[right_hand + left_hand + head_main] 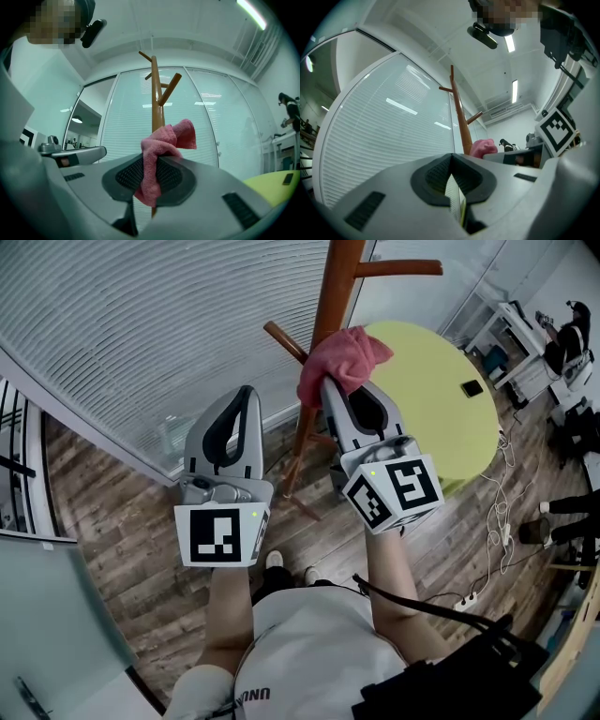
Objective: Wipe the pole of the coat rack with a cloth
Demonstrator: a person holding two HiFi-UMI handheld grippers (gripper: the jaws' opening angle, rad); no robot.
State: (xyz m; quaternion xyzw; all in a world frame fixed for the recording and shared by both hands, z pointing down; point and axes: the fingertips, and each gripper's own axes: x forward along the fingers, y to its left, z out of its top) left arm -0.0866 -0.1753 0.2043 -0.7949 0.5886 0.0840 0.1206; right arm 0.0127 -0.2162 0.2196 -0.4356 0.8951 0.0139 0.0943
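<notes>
The right gripper clamps the pink cloth, which is bunched against the rack's pole at 12 o'clock. The left gripper, jaws together and empty, hangs at 9 o'clock, apart from the pole. A yellow table lies at 2 o'clock with a phone on it.

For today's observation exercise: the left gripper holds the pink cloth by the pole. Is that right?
No: the right gripper holds the pink cloth by the pole, as the right gripper view shows. The left gripper is shut and empty.
</notes>
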